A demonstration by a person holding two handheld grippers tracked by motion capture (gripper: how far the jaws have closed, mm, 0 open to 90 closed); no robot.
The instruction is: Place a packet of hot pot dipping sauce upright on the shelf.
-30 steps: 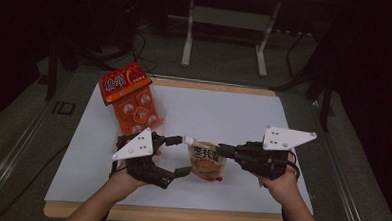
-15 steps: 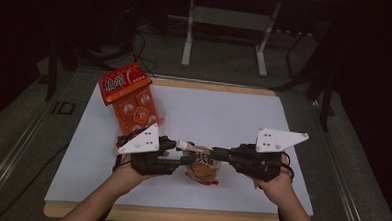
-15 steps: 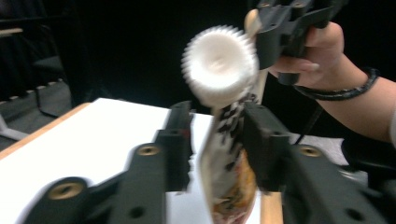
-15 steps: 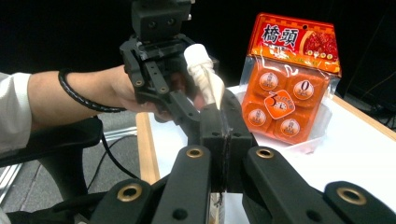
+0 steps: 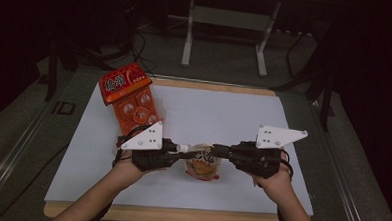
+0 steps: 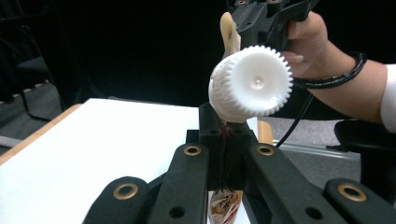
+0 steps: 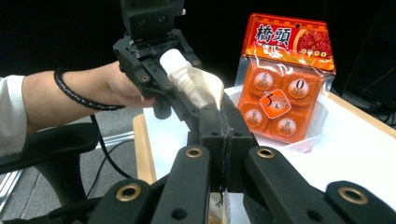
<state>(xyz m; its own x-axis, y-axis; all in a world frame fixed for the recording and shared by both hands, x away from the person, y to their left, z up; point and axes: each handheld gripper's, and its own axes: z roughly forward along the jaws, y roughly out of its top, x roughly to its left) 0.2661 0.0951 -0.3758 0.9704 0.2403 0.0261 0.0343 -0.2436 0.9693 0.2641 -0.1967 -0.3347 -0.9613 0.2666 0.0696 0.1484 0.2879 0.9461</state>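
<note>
Spout pouch [image 5: 202, 163] hangs between both tools just above the surface [image 5: 233, 117], near the orange snack pack [image 5: 132, 100]; left tool [image 5: 178, 149] has just clamped one edge, right tool [image 5: 217, 151] pinches the other; white cap [image 6: 250, 84] seems still unopened

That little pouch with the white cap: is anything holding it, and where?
Yes. Both grippers hold the spouted pouch by its top edge: the left gripper beside the white cap, the right gripper on the opposite side.

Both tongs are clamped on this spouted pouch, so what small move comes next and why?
Probably shift the left tongs onto the white cap to twist it. They pinch the pouch edge beside the spout, while the right tongs steady the other side.
</note>
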